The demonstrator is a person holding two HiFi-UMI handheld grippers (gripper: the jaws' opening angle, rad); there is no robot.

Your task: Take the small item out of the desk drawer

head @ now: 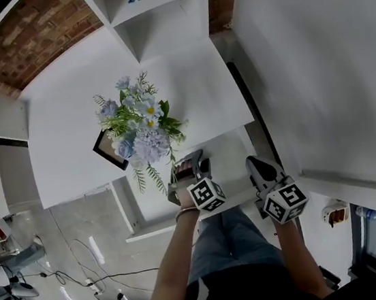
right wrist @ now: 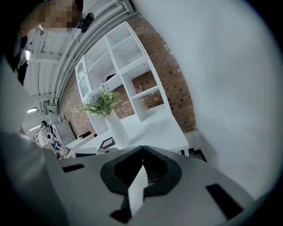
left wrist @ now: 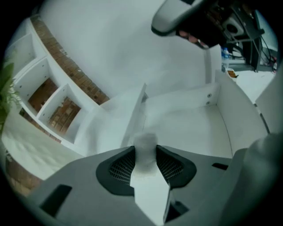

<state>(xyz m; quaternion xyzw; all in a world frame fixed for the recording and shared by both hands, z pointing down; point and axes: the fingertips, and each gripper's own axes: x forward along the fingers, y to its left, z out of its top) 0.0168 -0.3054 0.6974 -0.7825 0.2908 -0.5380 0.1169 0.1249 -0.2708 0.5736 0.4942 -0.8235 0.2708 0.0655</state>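
The white desk's drawer [head: 228, 149] stands pulled out below the desktop. My left gripper [head: 188, 165] reaches down into it. In the left gripper view a small pale, whitish item [left wrist: 145, 142] sits between the jaws of the left gripper [left wrist: 145, 152], whose black pads press on both its sides, above the drawer's bare white floor [left wrist: 190, 128]. My right gripper [head: 260, 168] hangs over the drawer's right end. In its own view the right gripper [right wrist: 142, 150] is shut, tips together, with nothing held. The item is hidden in the head view.
A white vase of blue and white flowers [head: 140, 128] and a small dark picture frame [head: 108, 151] stand on the desktop [head: 68, 127]. White shelving [head: 149, 14] backs onto a brick wall [head: 35, 35]. A white wall [head: 320, 60] runs along the right.
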